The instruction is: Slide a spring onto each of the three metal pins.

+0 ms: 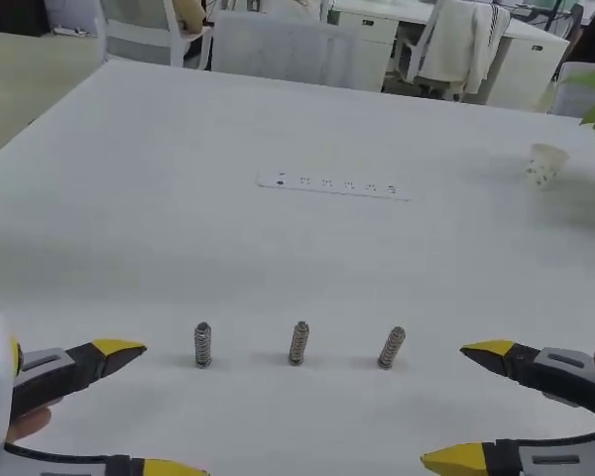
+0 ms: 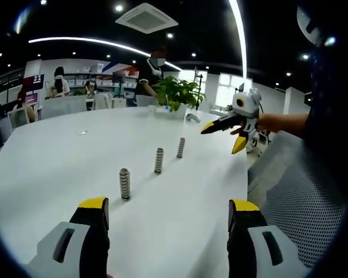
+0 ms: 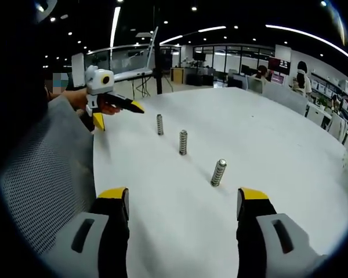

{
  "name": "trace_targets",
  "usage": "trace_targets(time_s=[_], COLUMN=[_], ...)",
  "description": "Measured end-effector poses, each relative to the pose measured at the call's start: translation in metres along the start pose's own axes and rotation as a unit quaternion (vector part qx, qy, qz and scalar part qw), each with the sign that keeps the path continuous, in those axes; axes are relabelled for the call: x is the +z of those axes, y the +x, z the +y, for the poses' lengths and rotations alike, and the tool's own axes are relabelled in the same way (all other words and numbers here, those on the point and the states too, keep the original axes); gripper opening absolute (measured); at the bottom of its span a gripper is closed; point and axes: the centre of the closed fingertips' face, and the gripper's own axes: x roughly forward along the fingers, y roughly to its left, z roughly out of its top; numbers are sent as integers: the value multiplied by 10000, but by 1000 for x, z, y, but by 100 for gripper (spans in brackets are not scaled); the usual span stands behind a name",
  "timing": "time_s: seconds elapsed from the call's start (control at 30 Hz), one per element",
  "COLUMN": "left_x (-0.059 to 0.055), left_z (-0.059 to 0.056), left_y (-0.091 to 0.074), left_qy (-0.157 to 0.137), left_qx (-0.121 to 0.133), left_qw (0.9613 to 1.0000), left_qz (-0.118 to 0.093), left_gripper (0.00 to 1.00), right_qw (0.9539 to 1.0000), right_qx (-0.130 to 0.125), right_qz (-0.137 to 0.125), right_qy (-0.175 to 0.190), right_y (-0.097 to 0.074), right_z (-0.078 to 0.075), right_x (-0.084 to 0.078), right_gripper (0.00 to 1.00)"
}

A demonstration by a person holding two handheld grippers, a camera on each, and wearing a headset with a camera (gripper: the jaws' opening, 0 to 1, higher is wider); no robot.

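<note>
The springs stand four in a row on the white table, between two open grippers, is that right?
Not four: the head view shows three springs in a row on the white table, between the open left gripper and right gripper.

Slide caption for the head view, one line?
Three springs stand in a row on the white table, between the open left gripper and the open right gripper.
</note>
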Motion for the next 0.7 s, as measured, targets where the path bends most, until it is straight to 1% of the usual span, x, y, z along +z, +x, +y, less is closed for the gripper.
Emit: trace_targets(time_s=[0.07,0.13,0.3,0.7], left_x=[0,0,-2,-2], left_z=[-1,-1,-2,0], left_y=[1,1,3,7], left_qy=[2,0,-4,-10], left_qx=[-13,-17,-41,-67], left_qw=[10000,10000,10000,9999], left_qz=[7,12,56,96], left_gripper=[81,81,81,81], right_qw=[10000,10000,10000,10000], right_qx=[-15,-21,17,20], right_qz=[29,0,29,36], right_qy=[1,10,42,83], right_y=[0,0,2,7], right_z=[0,0,2,2], right_x=[-2,-1,-4,-6], right_gripper=[76,76,77,77])
